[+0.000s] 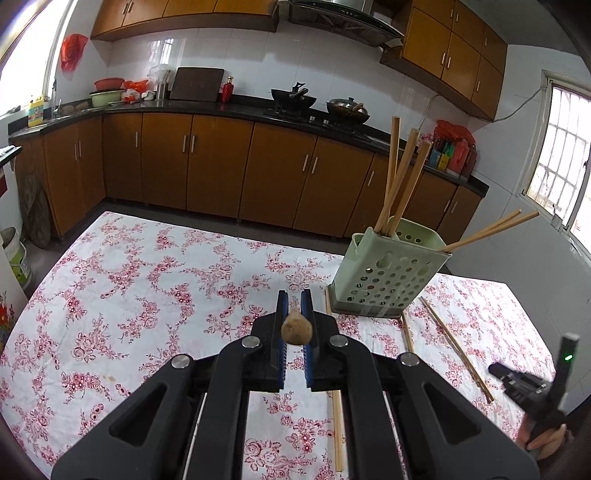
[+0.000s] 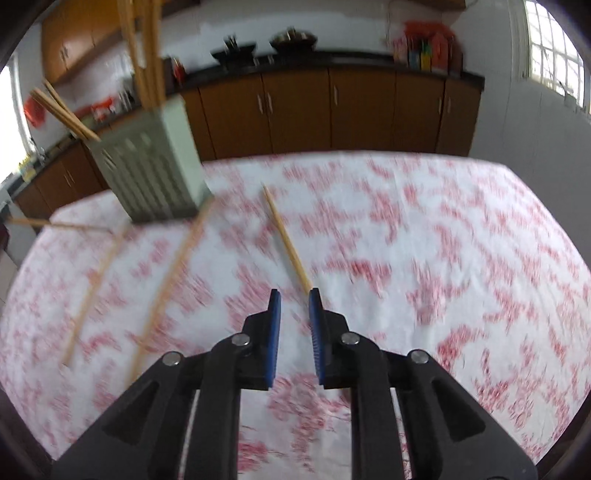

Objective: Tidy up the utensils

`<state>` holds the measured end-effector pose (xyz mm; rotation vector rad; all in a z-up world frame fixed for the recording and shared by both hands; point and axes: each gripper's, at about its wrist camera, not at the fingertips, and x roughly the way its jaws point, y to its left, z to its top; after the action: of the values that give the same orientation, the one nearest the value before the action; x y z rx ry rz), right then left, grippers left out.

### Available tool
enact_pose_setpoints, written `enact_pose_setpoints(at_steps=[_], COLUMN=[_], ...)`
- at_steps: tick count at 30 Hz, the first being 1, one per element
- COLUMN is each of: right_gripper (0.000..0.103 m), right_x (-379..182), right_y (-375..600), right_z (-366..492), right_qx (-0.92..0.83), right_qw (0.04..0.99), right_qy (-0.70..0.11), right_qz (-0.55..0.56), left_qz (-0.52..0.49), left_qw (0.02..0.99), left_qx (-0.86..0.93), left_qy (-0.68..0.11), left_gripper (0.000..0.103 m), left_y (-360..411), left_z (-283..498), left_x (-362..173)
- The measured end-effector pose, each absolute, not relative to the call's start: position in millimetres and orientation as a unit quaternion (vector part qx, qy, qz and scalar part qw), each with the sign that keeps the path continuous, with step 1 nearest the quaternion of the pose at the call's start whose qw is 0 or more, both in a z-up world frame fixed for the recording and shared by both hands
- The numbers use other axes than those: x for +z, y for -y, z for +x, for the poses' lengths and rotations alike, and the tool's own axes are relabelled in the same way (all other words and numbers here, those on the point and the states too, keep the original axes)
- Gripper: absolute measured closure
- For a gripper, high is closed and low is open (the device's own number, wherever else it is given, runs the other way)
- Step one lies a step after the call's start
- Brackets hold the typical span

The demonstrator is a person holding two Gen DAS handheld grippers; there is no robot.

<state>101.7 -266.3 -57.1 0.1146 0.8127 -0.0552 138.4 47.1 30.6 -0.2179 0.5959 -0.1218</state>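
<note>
Left tongs point(image 1: 295, 306) clenched on a chopstick point(image 1: 296, 328), butt toward the lens, ready for the green holder point(image 1: 388, 273) just right. Right tongs point(image 2: 294, 302) parted, blurred; another chopstick point(image 2: 286, 240) touches 1 pad.

A kitchen with white tiled walls point(image 1: 258, 62) and brown wooden base cabinets point(image 1: 221, 166) under a black countertop point(image 1: 207, 105) running along the far side. Matching upper cabinets point(image 1: 454, 48) hang above, with a range hood point(image 1: 343, 18) over 2 woks point(image 1: 321, 103) on the stove. Daylight enters through barred windows point(image 1: 557, 155) on the right — another bright window point(image 1: 22, 62) sits far left. Near, a table wears a white cloth with red flowers point(image 1: 147, 288).
</note>
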Motion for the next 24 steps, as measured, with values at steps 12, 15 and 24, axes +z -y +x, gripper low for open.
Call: enact_pose_setpoints(at_steps=[12,15,24], right_gripper=[0.08,0.095,0.09], right_x=[-86.2,-84.3,-83.7], right_y=[274.1,270.6,261.2], right_z=[100.5,103.4,92.5], right_qx=[-0.023,-0.006,-0.002], right_qw=[0.9,0.898,0.899], right_qy=[-0.434,-0.439,-0.437], right_qz=[0.024,0.036,0.025], left_qz=[-0.108,-0.108,-0.113], left_qw=[0.948,0.947,0.946], left_qx=[-0.059,-0.061,-0.063], left_qy=[-0.294,-0.295,-0.297], left_gripper=[0.096,0.096,0.096], left_y=[-47.1,-47.8,-52.2], left_z=[139.5,140.6,139.7], left_x=[29.8,28.6,26.4])
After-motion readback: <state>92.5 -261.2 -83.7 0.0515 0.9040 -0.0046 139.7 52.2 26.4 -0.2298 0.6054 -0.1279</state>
